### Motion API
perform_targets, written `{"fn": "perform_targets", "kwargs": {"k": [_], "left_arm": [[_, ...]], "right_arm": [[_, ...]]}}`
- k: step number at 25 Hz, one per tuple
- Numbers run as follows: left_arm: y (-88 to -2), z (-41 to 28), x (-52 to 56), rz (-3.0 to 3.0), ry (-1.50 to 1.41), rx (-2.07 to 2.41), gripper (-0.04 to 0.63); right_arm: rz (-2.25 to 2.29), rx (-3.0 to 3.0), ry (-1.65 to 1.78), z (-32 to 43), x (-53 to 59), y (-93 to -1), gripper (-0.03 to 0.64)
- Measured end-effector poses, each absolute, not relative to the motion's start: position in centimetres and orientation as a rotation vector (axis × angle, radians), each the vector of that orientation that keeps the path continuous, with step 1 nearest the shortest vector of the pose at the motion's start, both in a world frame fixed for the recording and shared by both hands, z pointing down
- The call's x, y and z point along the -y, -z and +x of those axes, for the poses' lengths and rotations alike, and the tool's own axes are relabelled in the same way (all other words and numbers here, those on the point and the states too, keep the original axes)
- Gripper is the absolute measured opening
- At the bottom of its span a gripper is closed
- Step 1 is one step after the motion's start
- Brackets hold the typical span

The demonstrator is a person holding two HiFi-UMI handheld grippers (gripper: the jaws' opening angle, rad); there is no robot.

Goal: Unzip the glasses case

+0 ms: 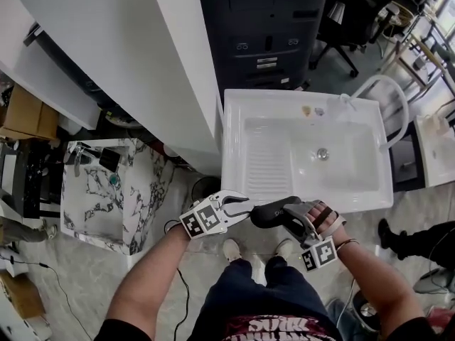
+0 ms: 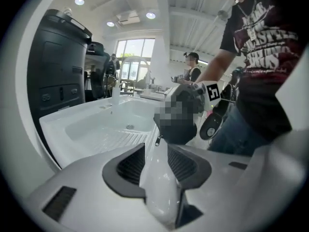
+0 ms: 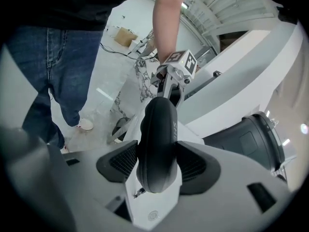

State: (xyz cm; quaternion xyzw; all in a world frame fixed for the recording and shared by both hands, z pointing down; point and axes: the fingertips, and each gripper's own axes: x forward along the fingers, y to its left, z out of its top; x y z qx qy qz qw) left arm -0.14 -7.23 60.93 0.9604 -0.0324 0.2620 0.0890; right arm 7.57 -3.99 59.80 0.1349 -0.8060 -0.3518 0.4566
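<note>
A black glasses case [image 1: 276,209] is held in the air in front of the white sink [image 1: 234,155], with my right gripper [image 1: 302,222] shut on its right end. In the right gripper view the case [image 3: 159,144] fills the gap between the dark pads [image 3: 120,166], and a small zip pull [image 3: 139,192] hangs at its near end. My left gripper [image 1: 240,207] is at the case's left end, jaws open. In the left gripper view the case [image 2: 179,132] is just beyond the fingertips and partly under a mosaic patch. Its metal zip pull [image 2: 157,140] dangles ahead of the open left gripper [image 2: 159,153], not pinched.
The sink's front rim [image 1: 306,204] lies just beyond both grippers. A black cabinet [image 1: 263,27] stands behind the sink, a white wall panel [image 1: 142,62] to its left, and a marble-topped stand [image 1: 106,190] at lower left. A person [image 2: 192,71] stands far off.
</note>
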Motion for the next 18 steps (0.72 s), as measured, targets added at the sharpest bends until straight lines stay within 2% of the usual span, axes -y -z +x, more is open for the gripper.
{"fn": "perform_targets", "kwargs": {"k": [8, 12, 15, 18], "left_arm": [[-62.3, 0.9, 6.1, 2.925, -0.881, -0.036, 0.129], [-62.2, 1.1, 5.9, 2.952, -0.890, -0.037, 0.038], [-62.3, 1.1, 5.7, 2.968, -0.918, -0.063, 0.008], [-62.6, 0.8, 5.3, 2.973, -0.952, -0.075, 0.005]], "right_arm": [[0.250, 2.041, 0.887, 7.0, 3.6, -58.8, 0.249], [0.213, 2.046, 0.877, 7.1, 3.5, -59.1, 0.249], [0.204, 2.041, 0.873, 7.2, 3.4, -59.3, 0.249], [0.200, 2.019, 0.860, 7.3, 3.4, -59.8, 0.249]]}}
